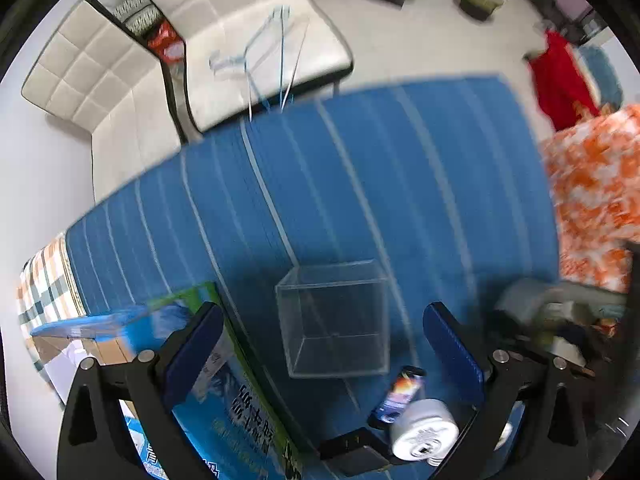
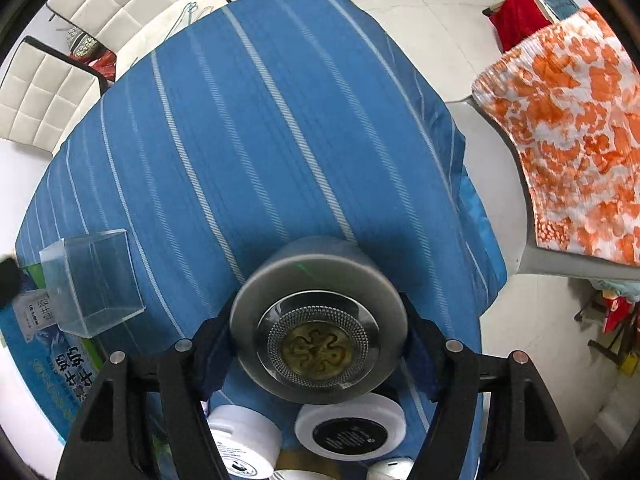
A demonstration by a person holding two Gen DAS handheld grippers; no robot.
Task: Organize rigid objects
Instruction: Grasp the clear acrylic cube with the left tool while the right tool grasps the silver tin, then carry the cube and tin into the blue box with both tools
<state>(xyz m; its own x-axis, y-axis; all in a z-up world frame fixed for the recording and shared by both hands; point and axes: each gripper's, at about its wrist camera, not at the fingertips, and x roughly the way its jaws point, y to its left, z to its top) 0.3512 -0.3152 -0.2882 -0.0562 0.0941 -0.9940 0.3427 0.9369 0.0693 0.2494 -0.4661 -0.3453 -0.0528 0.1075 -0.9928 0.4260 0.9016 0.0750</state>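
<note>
- Our right gripper (image 2: 319, 344) has its fingers clamped on a round grey tin (image 2: 318, 320), one on each side of it, with the patterned lid facing the camera.
- We hold the tin up above the tabletop, which is covered by a blue striped cloth (image 2: 248, 128).
- Below the tin, at the near edge, we see a white jar with a black label (image 2: 350, 426) and a white tub (image 2: 244, 440) beside it.
- Our left gripper (image 1: 324, 356) has its fingers wide apart with nothing between them.
- Ahead of the left fingers a clear plastic box (image 1: 334, 320) stands upright on the cloth; in the right view the same box (image 2: 94, 284) sits well to the left of the tin.
- A blue and green carton (image 1: 236, 400) lies beside the box, under the left finger.
- Near the right finger of the left gripper lie a small dark bottle (image 1: 396, 396), a white jar (image 1: 424, 428) and a flat black case (image 1: 354, 450).
- White padded chairs (image 1: 120, 60) stand beyond the tabletop, and an orange and white cloth (image 2: 572, 120) hangs at the right.
</note>
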